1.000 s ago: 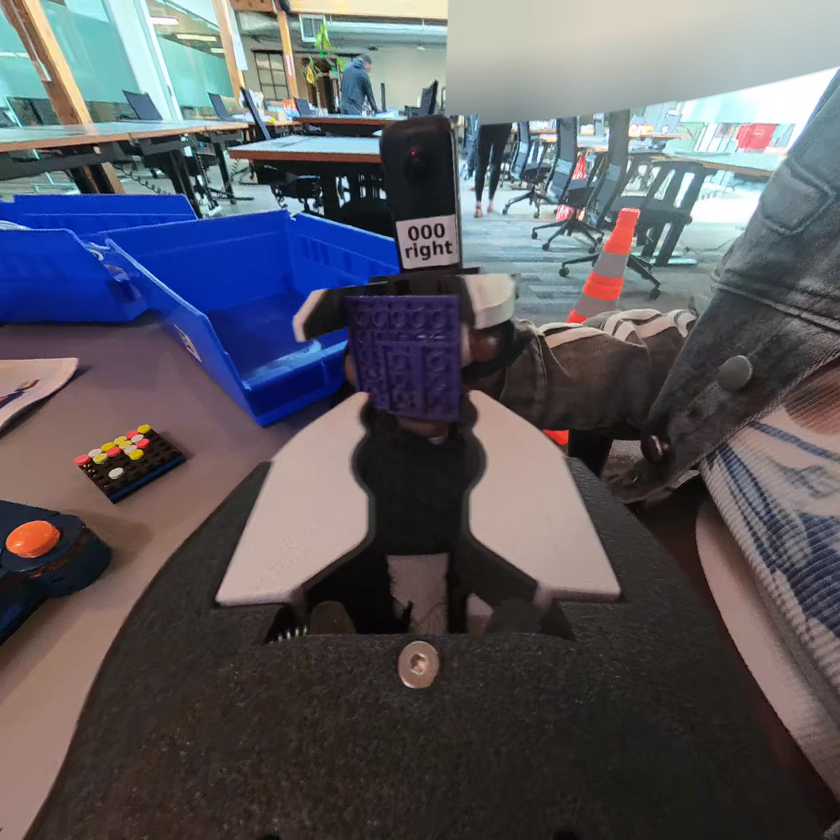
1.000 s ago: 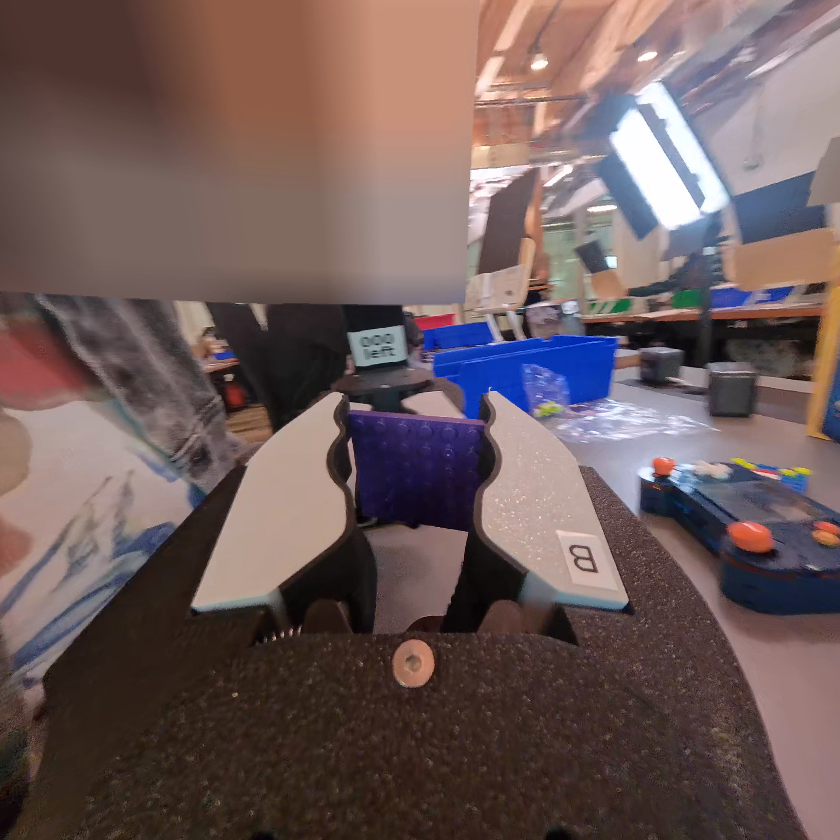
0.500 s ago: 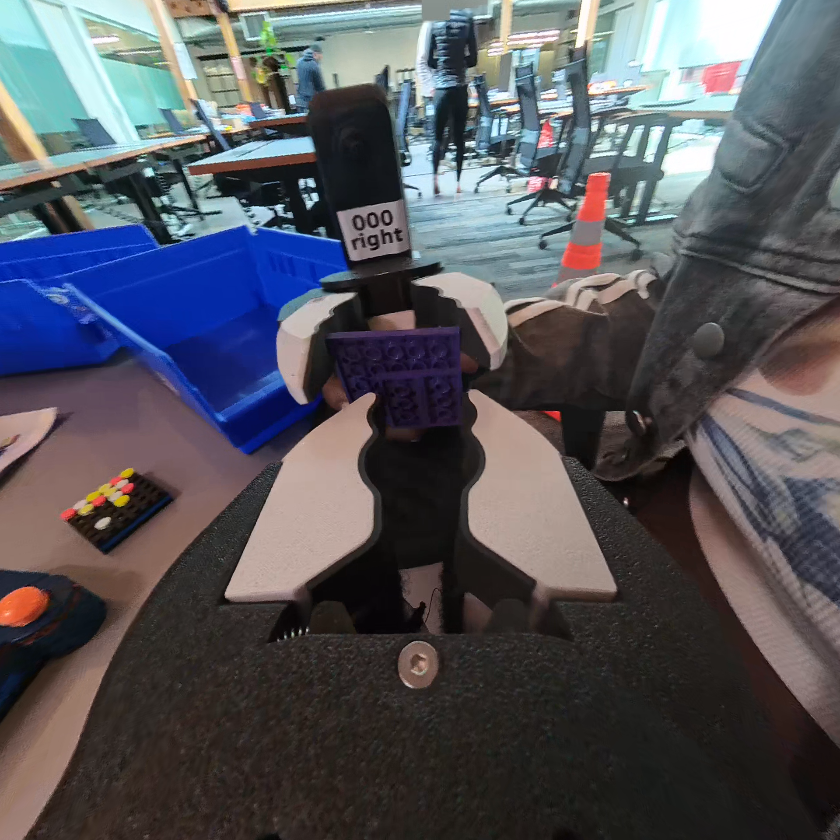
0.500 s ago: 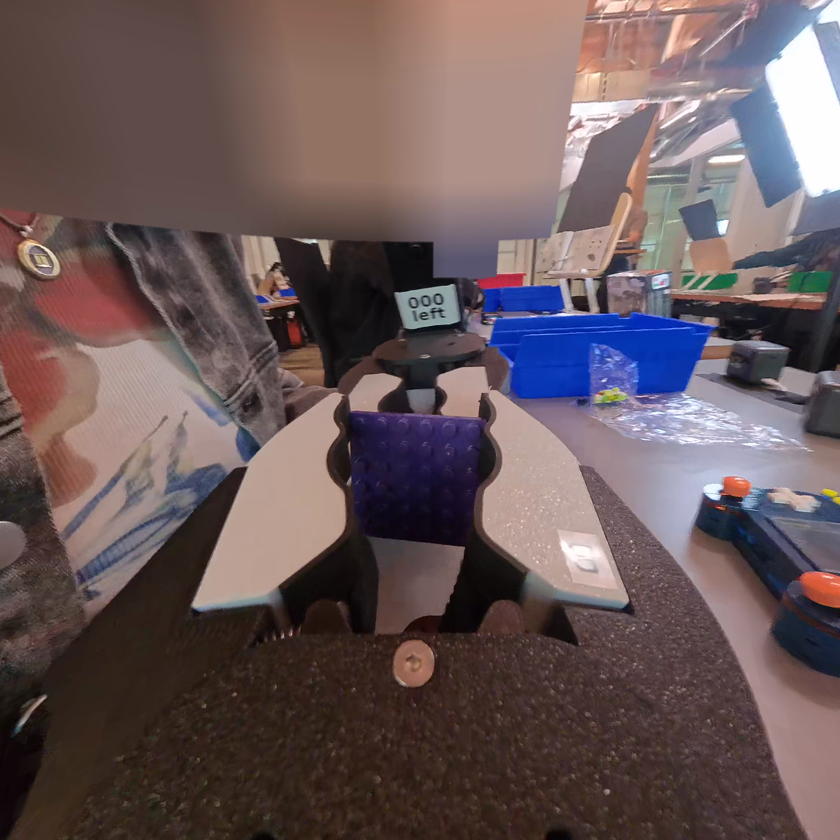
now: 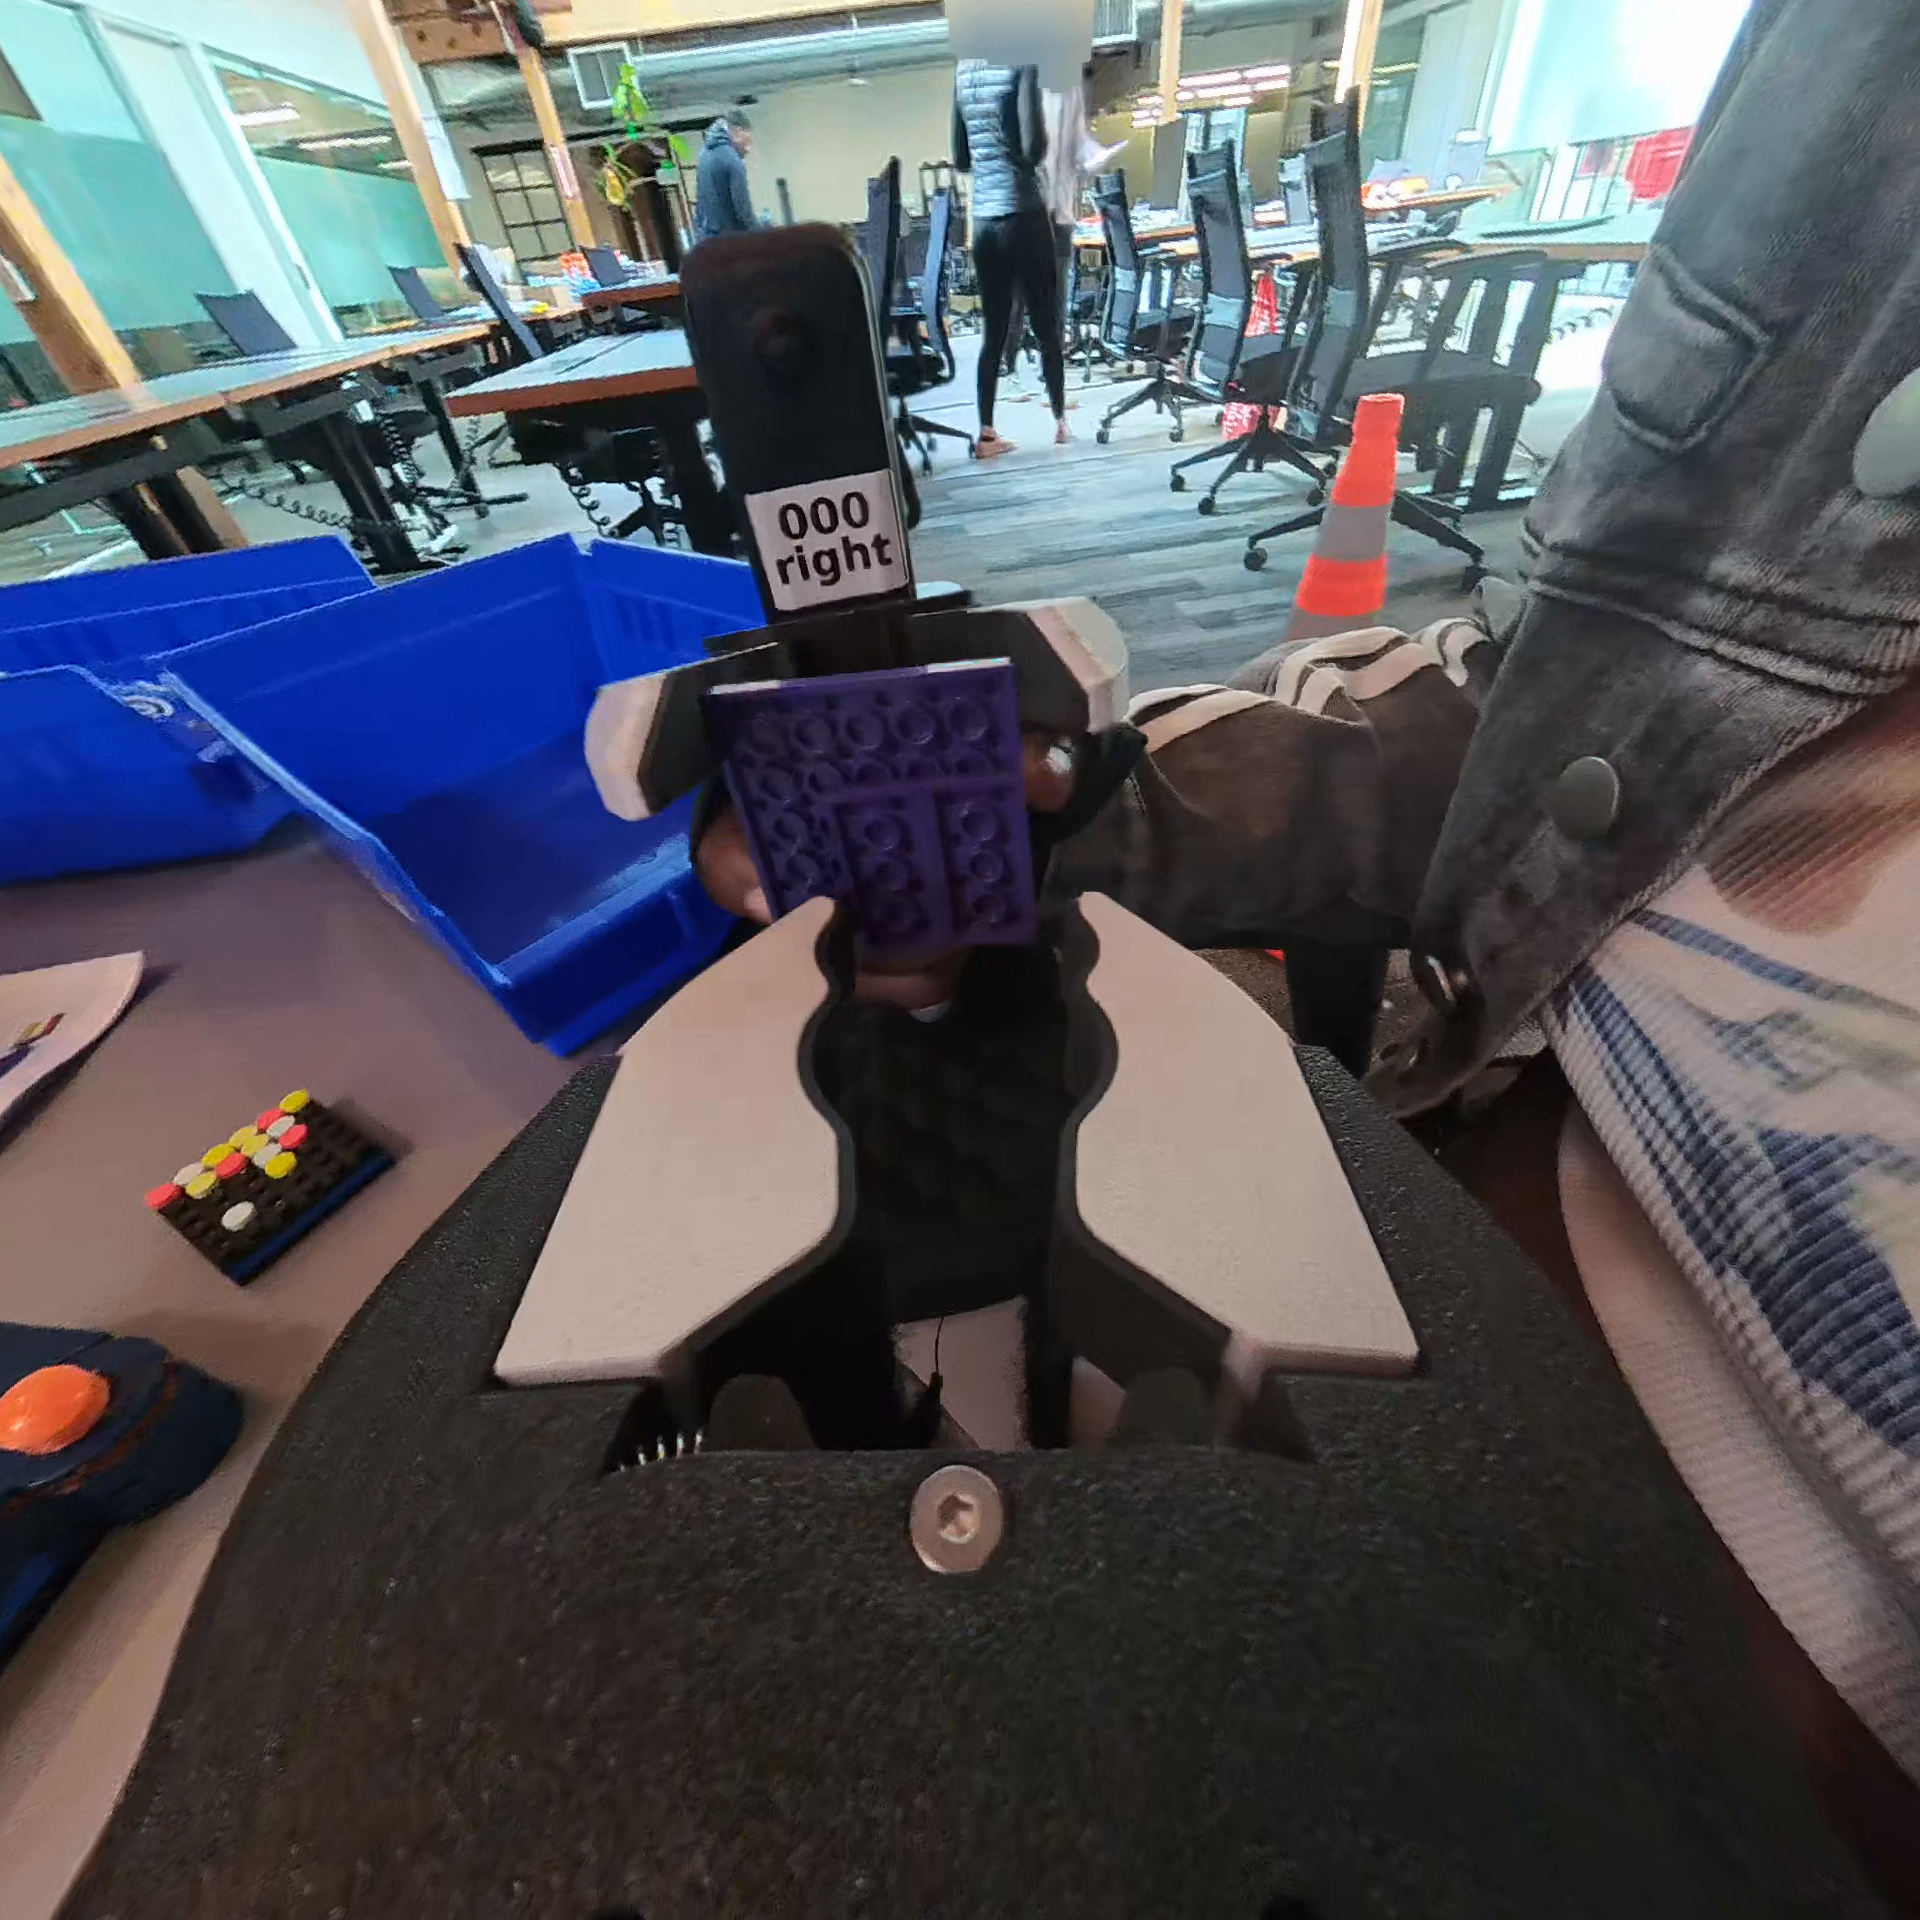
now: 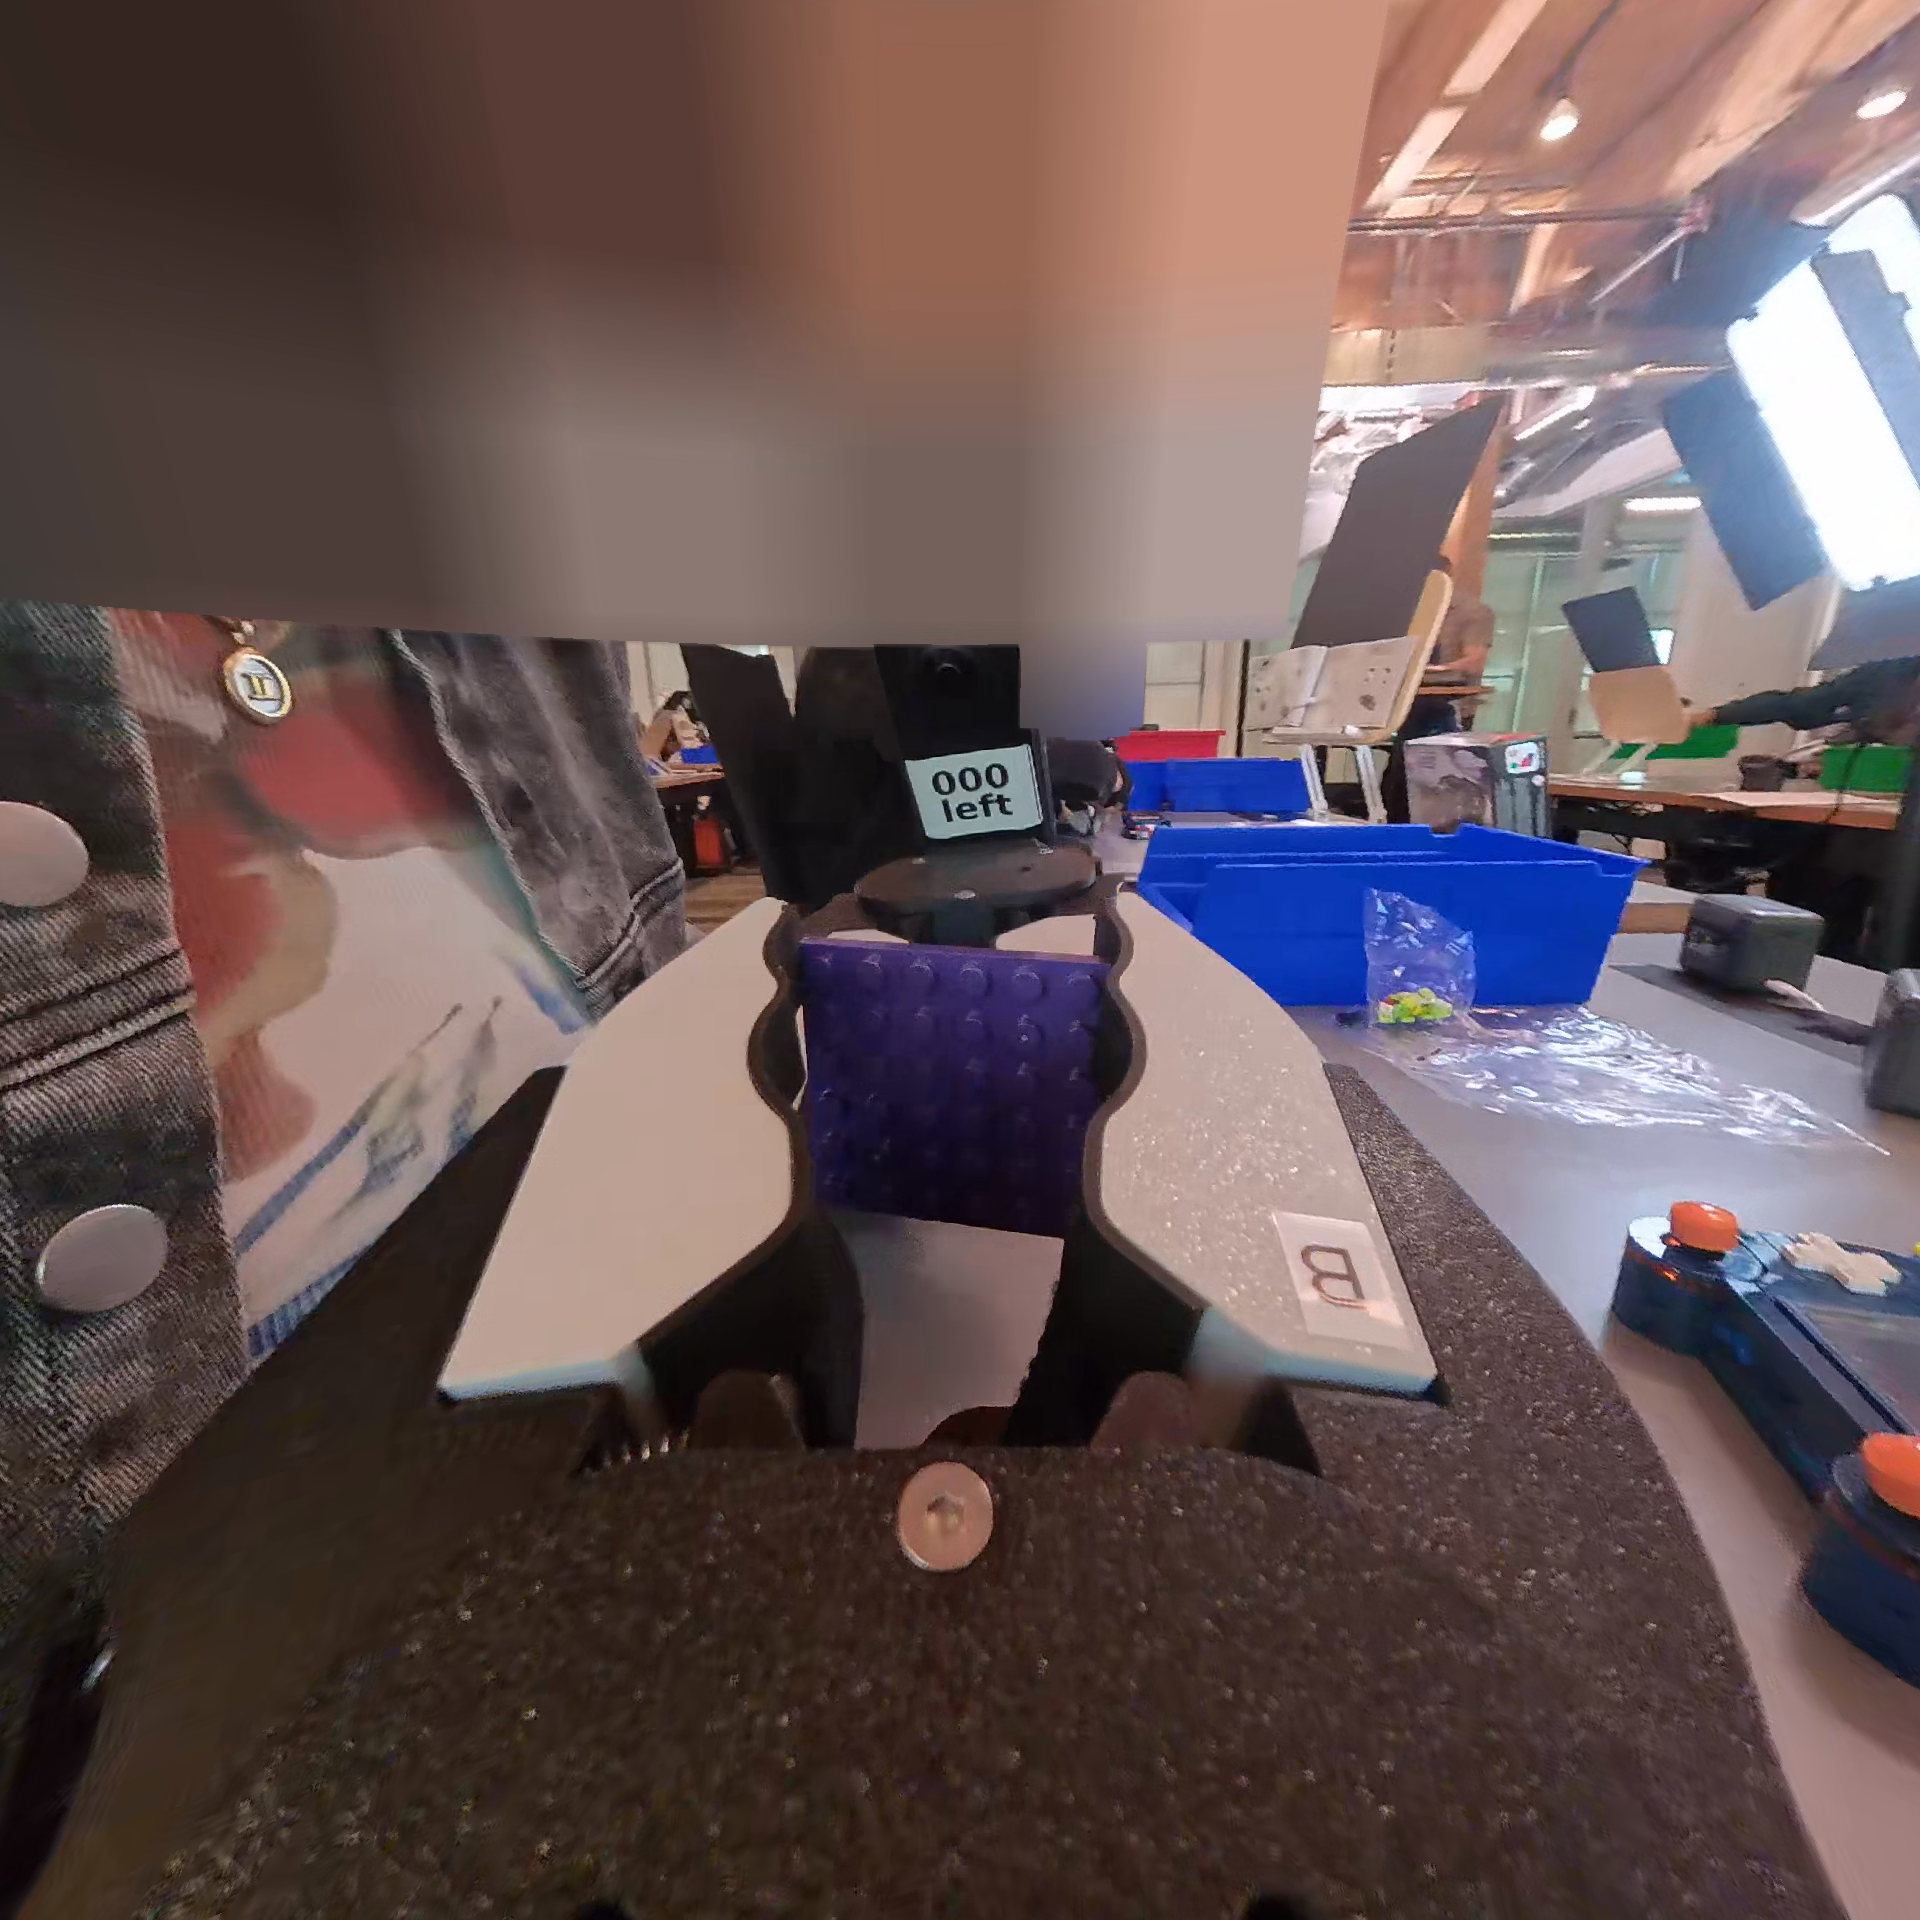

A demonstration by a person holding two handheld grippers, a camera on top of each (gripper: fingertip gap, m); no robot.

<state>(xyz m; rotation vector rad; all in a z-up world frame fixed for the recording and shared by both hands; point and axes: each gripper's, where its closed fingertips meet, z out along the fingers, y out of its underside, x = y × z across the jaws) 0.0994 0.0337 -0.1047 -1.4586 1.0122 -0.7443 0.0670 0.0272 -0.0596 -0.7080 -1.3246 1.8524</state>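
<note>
My two grippers face each other above the table edge. My right gripper is shut on a square purple studded plate and clamps its two side edges. In the left wrist view the plate shows its underside, slightly tilted, with the right gripper behind it. My left gripper is open, its fingertips at the plate's lower edge, and I cannot tell if they touch it. A hand behind the plate holds the right gripper's handle.
Blue bins stand on the grey table at the left. A black plate with coloured round studs and a dark blue brick model with orange knobs lie nearby. A clear plastic bag lies by another blue bin. A person's denim jacket is close.
The right gripper has rolled a little, so the purple plate now sits tilted in the left wrist view. Both views have shifted slightly. The left fingers keep the same gap.
</note>
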